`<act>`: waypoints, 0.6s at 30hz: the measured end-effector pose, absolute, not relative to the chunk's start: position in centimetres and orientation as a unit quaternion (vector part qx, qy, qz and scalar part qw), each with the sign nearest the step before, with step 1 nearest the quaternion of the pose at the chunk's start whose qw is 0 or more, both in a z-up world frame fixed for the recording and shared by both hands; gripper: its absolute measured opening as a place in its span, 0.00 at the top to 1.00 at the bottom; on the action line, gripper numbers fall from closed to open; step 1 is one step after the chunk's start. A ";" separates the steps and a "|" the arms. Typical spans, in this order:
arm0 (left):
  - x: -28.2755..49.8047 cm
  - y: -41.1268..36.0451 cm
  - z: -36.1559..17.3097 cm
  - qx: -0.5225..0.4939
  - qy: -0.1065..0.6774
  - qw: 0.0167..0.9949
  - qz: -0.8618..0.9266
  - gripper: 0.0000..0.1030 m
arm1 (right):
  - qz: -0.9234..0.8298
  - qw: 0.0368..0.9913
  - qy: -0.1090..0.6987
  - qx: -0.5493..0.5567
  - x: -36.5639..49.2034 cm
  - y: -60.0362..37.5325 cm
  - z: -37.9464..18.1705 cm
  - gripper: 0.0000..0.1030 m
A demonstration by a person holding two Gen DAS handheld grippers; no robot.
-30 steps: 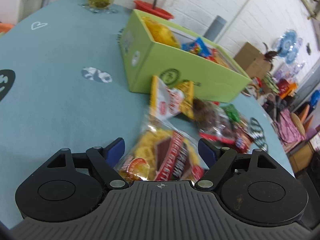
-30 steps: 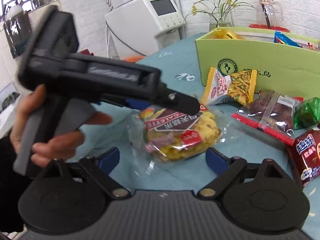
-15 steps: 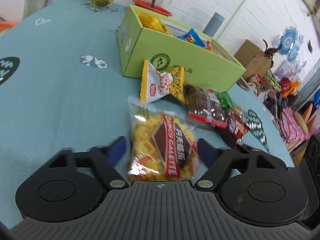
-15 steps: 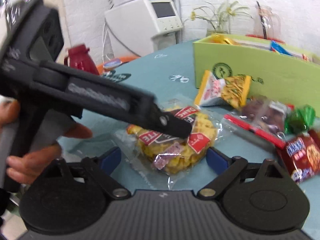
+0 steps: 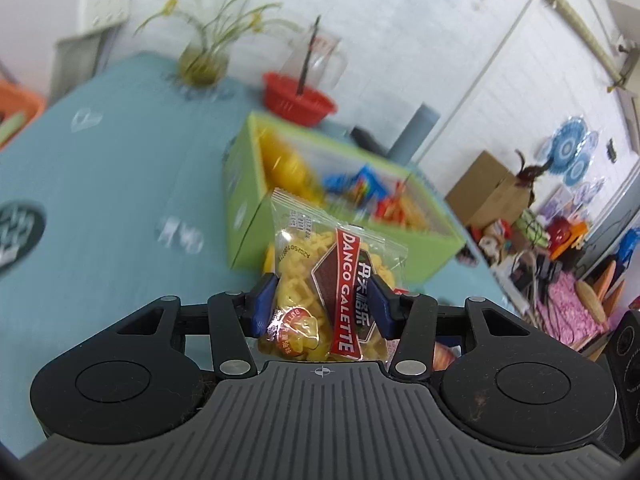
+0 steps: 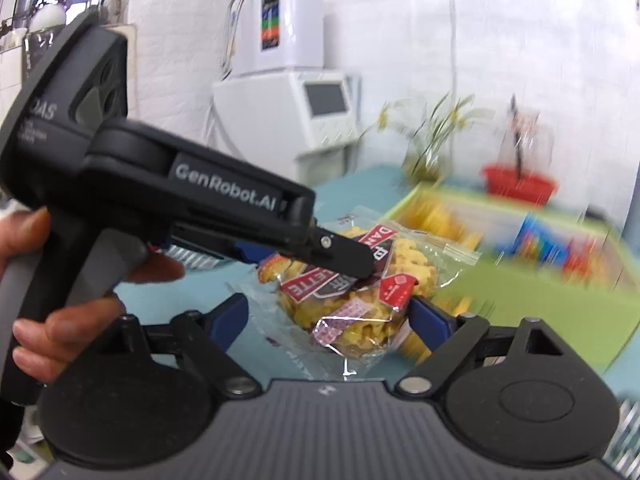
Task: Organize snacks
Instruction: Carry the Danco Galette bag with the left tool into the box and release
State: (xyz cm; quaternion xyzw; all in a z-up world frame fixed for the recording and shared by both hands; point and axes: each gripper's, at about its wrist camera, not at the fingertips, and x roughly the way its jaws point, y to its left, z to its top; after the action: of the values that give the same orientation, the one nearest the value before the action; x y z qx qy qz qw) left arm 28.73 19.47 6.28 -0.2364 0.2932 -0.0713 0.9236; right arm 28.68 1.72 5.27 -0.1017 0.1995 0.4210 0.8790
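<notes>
My left gripper (image 5: 322, 304) is shut on a clear bag of yellow galette biscuits (image 5: 320, 280) with a red and brown label, and holds it above the teal table. The open green snack box (image 5: 248, 216) lies ahead, blurred, with several packets inside. In the right wrist view the left gripper (image 6: 344, 256) holds the same bag (image 6: 360, 304) in the air, in front of the green box (image 6: 560, 296). My right gripper (image 6: 328, 320) is open; the bag hangs between its blue fingers (image 6: 430, 322), and I cannot tell whether they touch it.
A glass vase with a plant (image 5: 202, 60) and a red basket with a glass jug (image 5: 300, 98) stand at the table's far end. A white appliance (image 6: 288, 120) stands behind the table (image 5: 100, 184). Cardboard boxes and clutter (image 5: 520, 216) fill the floor at right.
The left gripper closed on the biscuit bag and lifted it off the table toward the green box. The right gripper rose along with it and stays open.
</notes>
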 end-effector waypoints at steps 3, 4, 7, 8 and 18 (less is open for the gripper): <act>33.4 19.0 8.8 -0.221 0.275 0.932 -0.087 0.71 | 0.403 0.889 0.181 -0.120 32.7 2.0 7.2 0.12; 35.2 18.7 9.4 -0.211 0.271 0.935 -0.091 0.70 | 0.398 0.890 0.181 -0.126 34.3 2.1 7.7 0.12; 40.4 18.2 9.8 -0.193 0.277 0.936 -0.098 0.67 | 0.386 0.889 0.201 -0.141 39.4 2.6 8.5 0.11; 41.8 18.1 9.7 -0.191 0.281 0.935 -0.099 0.67 | 0.384 0.887 0.211 -0.146 41.0 2.8 8.5 0.11; 48.8 17.5 4.1 -0.170 0.332 0.923 -0.095 0.55 | 0.400 0.851 0.308 -0.146 48.6 4.1 3.5 0.09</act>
State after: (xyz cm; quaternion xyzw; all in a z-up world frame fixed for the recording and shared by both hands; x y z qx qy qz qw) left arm 48.78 17.55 4.11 -0.1699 0.3323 -0.0947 0.9229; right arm 48.64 4.08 3.54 -0.1460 0.3082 0.4004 0.8505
